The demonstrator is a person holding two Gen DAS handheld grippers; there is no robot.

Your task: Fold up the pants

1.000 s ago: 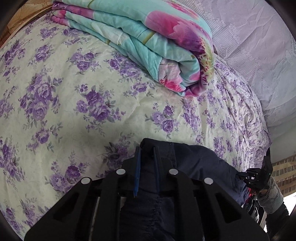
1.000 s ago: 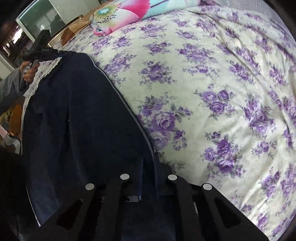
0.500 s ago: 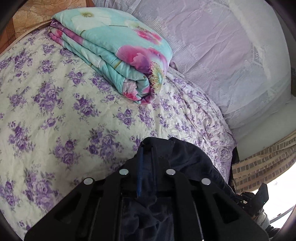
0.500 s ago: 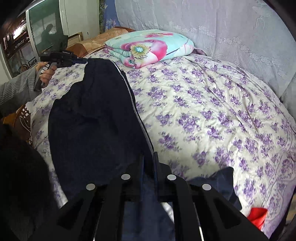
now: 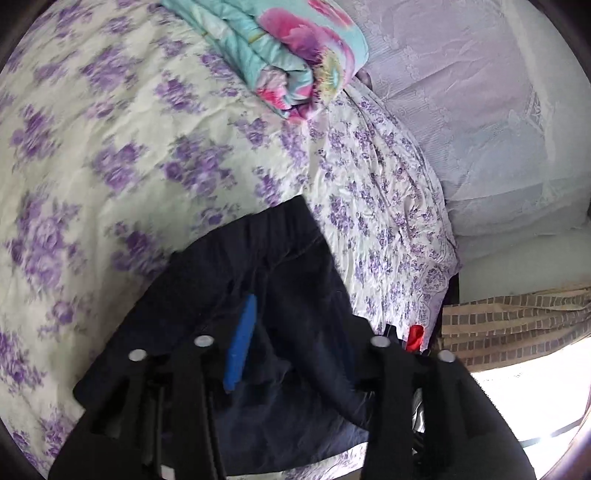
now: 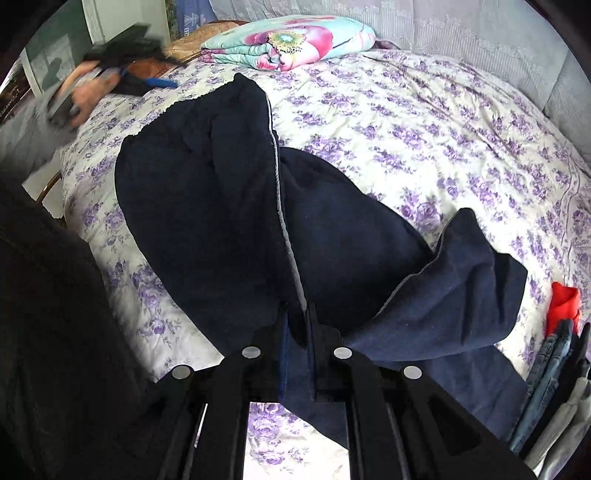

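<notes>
Purple-flowered bedspread (image 6: 424,122) covers a bed, pale lace curtain (image 6: 461,33) along the far side. Far left in the right wrist view, a hand (image 6: 79,98) holds the left claw (image 6: 162,82), raised above the bedspread just off the pants' waistband; it's blurred there, but the left wrist view shows its jaws opening, one blue pad (image 5: 242,343) visible and no cloth pressed between the fingers. Dark navy pants (image 6: 207,206) lie on the bedspread, waistband at far left, legs running toward the near side. Folded turquoise quilt with pink flowers (image 6: 291,42) sits at the far edge, apart from the pants. Near centre, the right claw (image 6: 297,325) is pressed together, pinching pant cloth at the pale side seam and lifting it, so a leg end drapes folded to the right. Right edge: a red cloth (image 6: 563,302), and a stack that looks like folded jeans (image 6: 546,373) just beside it.
</notes>
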